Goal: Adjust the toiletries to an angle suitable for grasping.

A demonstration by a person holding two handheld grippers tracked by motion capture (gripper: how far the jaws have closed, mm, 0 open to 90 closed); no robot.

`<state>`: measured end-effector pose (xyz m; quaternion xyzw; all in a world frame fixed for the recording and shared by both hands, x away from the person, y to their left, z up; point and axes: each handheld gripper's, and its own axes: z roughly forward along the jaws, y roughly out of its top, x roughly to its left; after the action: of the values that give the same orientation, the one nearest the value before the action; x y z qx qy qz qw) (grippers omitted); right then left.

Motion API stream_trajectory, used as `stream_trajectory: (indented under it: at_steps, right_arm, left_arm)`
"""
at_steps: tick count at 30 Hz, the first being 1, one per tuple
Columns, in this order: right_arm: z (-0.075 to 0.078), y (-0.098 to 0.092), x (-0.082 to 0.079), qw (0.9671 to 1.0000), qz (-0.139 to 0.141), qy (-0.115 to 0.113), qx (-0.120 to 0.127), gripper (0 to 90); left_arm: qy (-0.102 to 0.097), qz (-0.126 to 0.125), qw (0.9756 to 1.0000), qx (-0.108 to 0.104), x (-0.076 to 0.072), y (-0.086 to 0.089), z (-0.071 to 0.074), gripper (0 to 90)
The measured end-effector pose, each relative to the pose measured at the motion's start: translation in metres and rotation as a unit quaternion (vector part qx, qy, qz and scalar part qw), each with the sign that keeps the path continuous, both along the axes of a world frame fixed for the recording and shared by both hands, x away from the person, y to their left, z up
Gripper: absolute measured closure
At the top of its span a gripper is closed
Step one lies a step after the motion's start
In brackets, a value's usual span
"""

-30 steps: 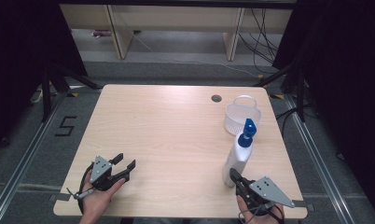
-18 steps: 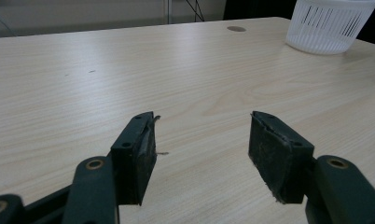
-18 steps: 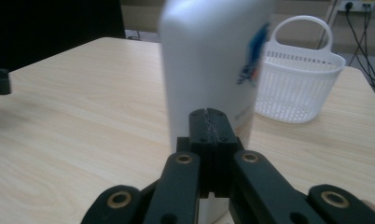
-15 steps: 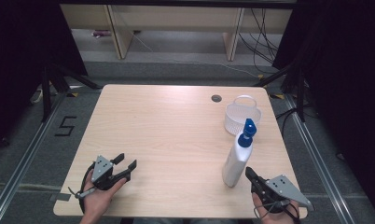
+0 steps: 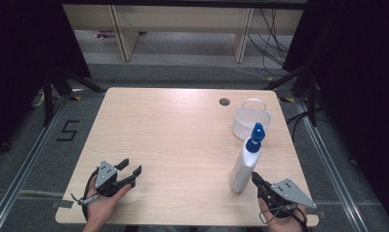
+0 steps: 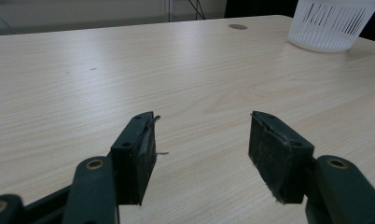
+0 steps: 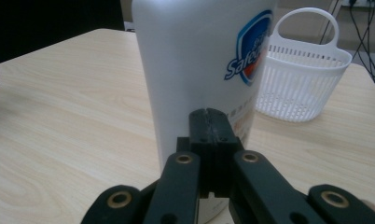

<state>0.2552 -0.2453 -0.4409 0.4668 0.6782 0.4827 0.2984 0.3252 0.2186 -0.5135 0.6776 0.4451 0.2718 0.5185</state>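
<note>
The right gripper (image 5: 258, 182) sits at the near right of the table (image 5: 173, 130), held in the person's right hand (image 5: 279, 217). In the right gripper view its two jaws are clenched together, pad against pad, with nothing between them; their tips (image 7: 208, 122) are right at the lower front of a white bottle (image 7: 199, 70), and whether they touch it cannot be told. The bottle (image 5: 244, 166) stands upright just left of and beyond that gripper, with a blue nozzle cap (image 5: 256, 137) on top and a blue and red label (image 7: 251, 46) on its side.

The left gripper (image 5: 129, 172) rests at the near left of the table in the left hand (image 5: 103, 205). Its jaws stand wide apart, released, and the left gripper view shows bare wood between the pads (image 6: 279, 151).

Beyond the bottle, toward the far right corner, a white slatted basket (image 5: 250, 121) with a loop handle stands on the table, near but apart from the bottle. A round cable hole (image 5: 224, 102) lies just left of the basket near the far edge.

The middle and far left of the tabletop are open wood. The right gripper is close to the table's near and right edges; the left gripper is close to the near edge. A floor marking "5" (image 5: 67, 130) lies left of the table.
</note>
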Motion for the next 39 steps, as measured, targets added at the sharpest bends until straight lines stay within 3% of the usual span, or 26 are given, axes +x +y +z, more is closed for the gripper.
stream_trajectory:
  at_steps: [1,2,6,24,31,32,37,39]
  right_arm:
    - [0.0,-0.001,0.002,0.9997,0.01,-0.015,-0.015,90.0]
    - [0.001,-0.001,0.002,0.9995,0.013,-0.014,-0.024,90.0]
    - [0.001,0.004,0.002,0.9994,0.018,-0.014,-0.027,90.0]
    - [0.001,0.036,0.018,0.9988,0.042,-0.014,-0.022,90.0]
    - [0.001,0.049,0.027,0.9982,0.046,-0.02,-0.033,89.2]
    - [0.0,0.05,0.029,0.9983,0.047,-0.026,-0.024,88.8]
    - [0.0,0.052,0.029,0.9984,0.045,-0.028,-0.022,86.5]
    - [0.0,0.054,0.029,0.9986,0.047,-0.018,-0.016,85.5]
  left_arm:
    - [-0.002,0.0,1.0,-0.002,0.0,0.0,0.0,40.4]
    - [0.001,0.001,1.0,0.002,0.0,0.0,0.0,40.4]
    - [-0.002,-0.002,1.0,-0.001,0.0,0.0,-0.001,40.3]
    - [0.001,-0.002,1.0,-0.001,0.001,0.0,-0.001,40.3]
    - [-0.001,-0.004,1.0,-0.004,0.0,0.001,0.0,40.3]
    - [-0.001,-0.003,1.0,-0.005,0.0,0.001,0.0,40.3]
    - [-0.006,-0.01,0.9999,-0.009,0.002,0.001,-0.001,40.3]
    - [-0.006,-0.01,0.9999,-0.011,0.002,0.0,0.0,40.3]
